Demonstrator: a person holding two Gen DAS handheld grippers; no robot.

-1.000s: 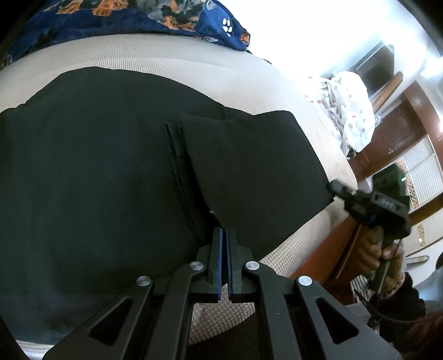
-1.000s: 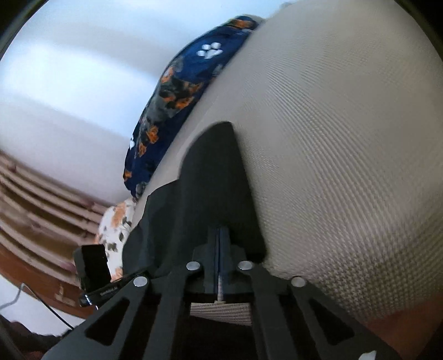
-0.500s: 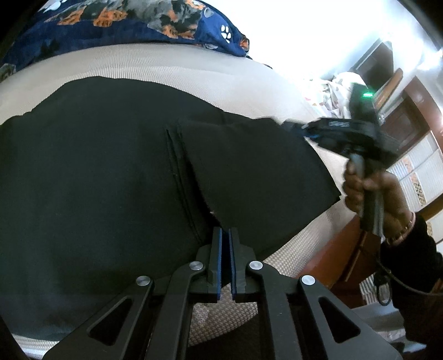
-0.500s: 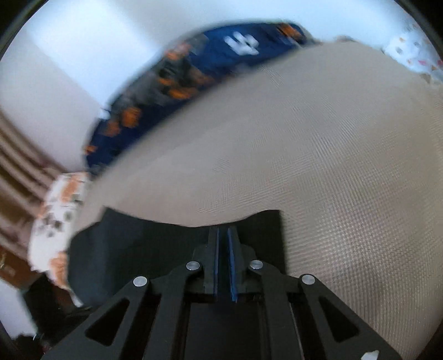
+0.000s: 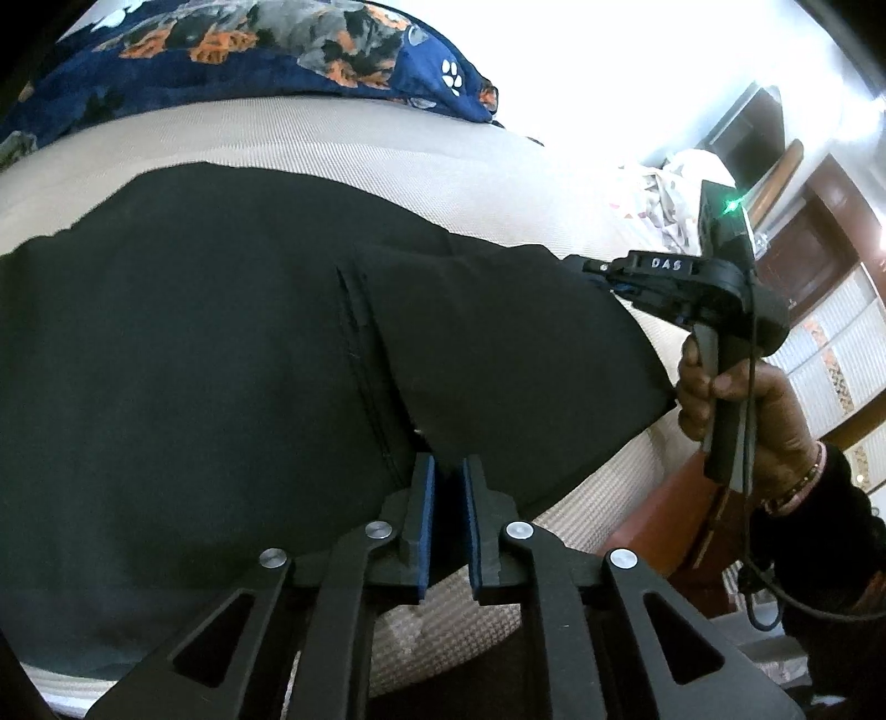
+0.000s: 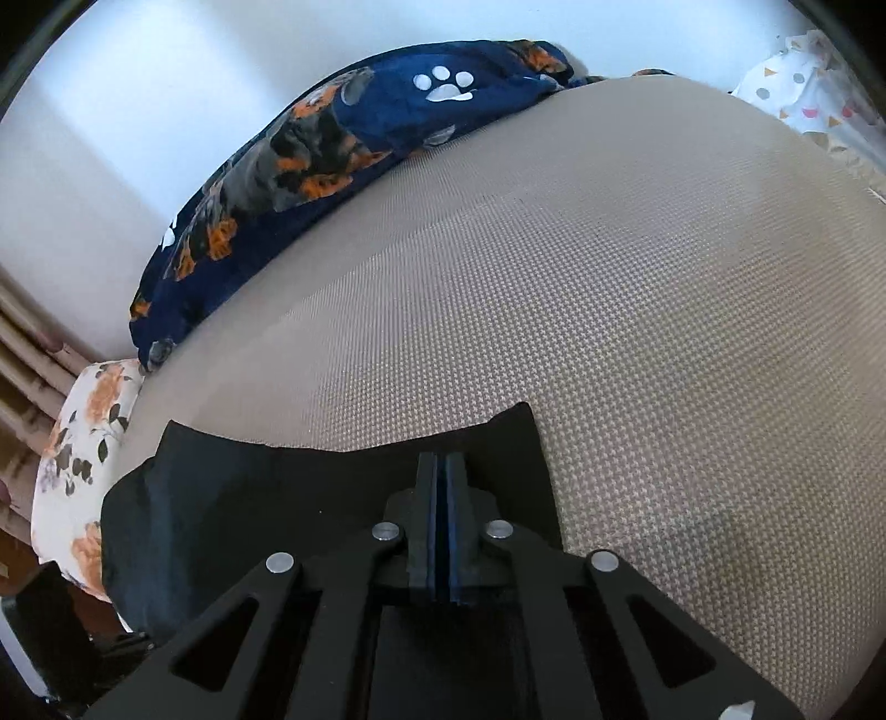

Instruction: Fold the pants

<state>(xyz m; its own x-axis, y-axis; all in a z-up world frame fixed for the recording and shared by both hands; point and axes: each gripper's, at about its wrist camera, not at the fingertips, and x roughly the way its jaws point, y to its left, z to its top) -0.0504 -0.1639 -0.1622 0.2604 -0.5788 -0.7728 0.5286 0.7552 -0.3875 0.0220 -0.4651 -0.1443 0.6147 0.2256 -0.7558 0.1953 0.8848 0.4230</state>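
Observation:
Black pants point(image 5: 221, 360) lie spread on a beige mattress point(image 5: 332, 144), with a folded flap point(image 5: 498, 354) lying over their right part. My left gripper point(image 5: 447, 471) sits at the near edge of the flap, its jaws a small gap apart with nothing between them. My right gripper point(image 5: 601, 271) shows in the left wrist view at the flap's far right corner. In the right wrist view it point(image 6: 441, 462) is shut on the pants' edge point(image 6: 332, 482).
A dark blue blanket with paw prints point(image 5: 249, 50) lies along the far side of the mattress, also in the right wrist view point(image 6: 332, 144). A floral pillow point(image 6: 77, 437) lies at the left. White patterned cloth point(image 5: 675, 194) and wooden furniture point(image 5: 803, 249) stand to the right.
My right gripper moved from beside the mattress up to the flap's far right corner and stays shut on it. My left gripper's jaws have parted a little.

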